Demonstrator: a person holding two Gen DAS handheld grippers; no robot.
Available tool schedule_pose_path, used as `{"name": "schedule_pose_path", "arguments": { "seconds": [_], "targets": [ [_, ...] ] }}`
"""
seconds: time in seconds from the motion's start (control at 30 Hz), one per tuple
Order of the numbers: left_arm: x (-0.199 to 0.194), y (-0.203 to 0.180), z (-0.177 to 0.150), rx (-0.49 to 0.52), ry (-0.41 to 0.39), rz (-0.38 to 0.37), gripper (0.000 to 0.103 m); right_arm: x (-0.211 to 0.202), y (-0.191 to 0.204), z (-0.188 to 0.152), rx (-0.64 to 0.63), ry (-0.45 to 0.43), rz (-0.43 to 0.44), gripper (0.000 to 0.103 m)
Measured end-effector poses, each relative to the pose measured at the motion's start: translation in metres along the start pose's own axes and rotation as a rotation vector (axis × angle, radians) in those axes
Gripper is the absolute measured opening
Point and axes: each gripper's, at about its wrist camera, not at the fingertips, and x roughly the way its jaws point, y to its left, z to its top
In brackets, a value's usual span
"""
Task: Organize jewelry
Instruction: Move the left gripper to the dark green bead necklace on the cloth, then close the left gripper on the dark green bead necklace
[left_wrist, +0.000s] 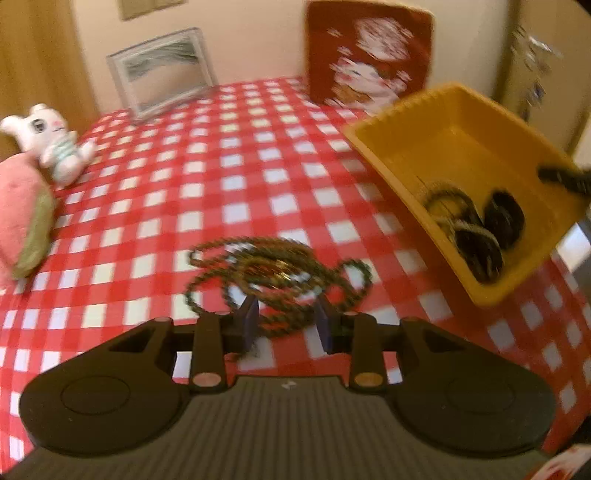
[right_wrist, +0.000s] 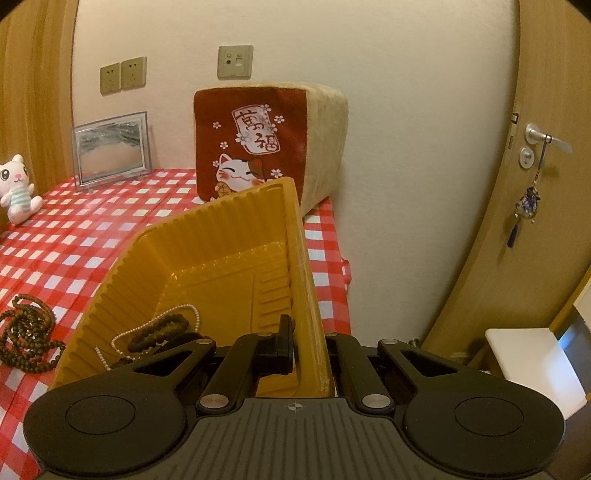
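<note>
the bench (left_wrist: 229, 155) carries a red and white checked cloth and stands against a cream wall, with wood panelling at left and a wooden door (right_wrist: 491, 229) at right. from the left: a pink cushion (left_wrist: 22, 218), a white plush cat (left_wrist: 51, 144), a framed sand picture (left_wrist: 162, 72) leaning at the wall, then a red lucky-cat cushion (left_wrist: 369, 55). the long dark bead necklace (left_wrist: 273, 273) lies coiled on the cloth just ahead of the left gripper (left_wrist: 287, 317), whose fingers stand apart with part of the coil between them; contact cannot be told through blur. the yellow tray (left_wrist: 458, 147) is tilted and lifted off the cloth, dark bead bracelets (left_wrist: 480, 229) gathered at its low corner. the right gripper (right_wrist: 306, 347) is clamped on the tray's wall. only the right wrist view shows wall sockets (right_wrist: 123, 75), a pearl strand (right_wrist: 155, 325) in the tray, a door handle (right_wrist: 546, 140) with a hanging charm (right_wrist: 528, 203) and a white stool (right_wrist: 532, 365).
</note>
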Motion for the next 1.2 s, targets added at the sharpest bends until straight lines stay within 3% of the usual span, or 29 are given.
{"name": "schedule_pose_path", "arguments": {
  "seconds": [0.57,0.63,0.7,0.77,0.9,0.97,1.2],
  "targets": [
    [0.054,-0.049,-0.003,0.380,0.037,-0.004,0.032,0.001,-0.001,-0.001,0.003,0.004,-0.001,0.003],
    [0.057,-0.045,0.000,0.358,0.043,-0.021,0.032,0.001,-0.001,-0.001,0.002,0.003,-0.001,0.003],
    [0.059,-0.040,0.003,0.331,0.054,-0.050,0.023,0.002,-0.001,-0.001,0.004,0.005,-0.002,0.003],
    [0.060,-0.041,0.003,0.347,0.060,-0.069,0.014,0.002,-0.002,-0.001,0.005,0.005,-0.003,0.003],
    [0.060,-0.049,0.004,0.396,0.065,-0.063,0.011,0.002,-0.002,-0.001,0.005,0.006,-0.002,0.004],
    [0.057,-0.047,0.005,0.368,0.060,-0.076,0.006,0.002,-0.001,-0.001,0.003,0.004,-0.002,0.003],
    [0.040,-0.028,0.011,0.207,0.052,-0.075,0.006,0.002,-0.002,-0.001,0.004,0.005,-0.002,0.004]
  ]
}}
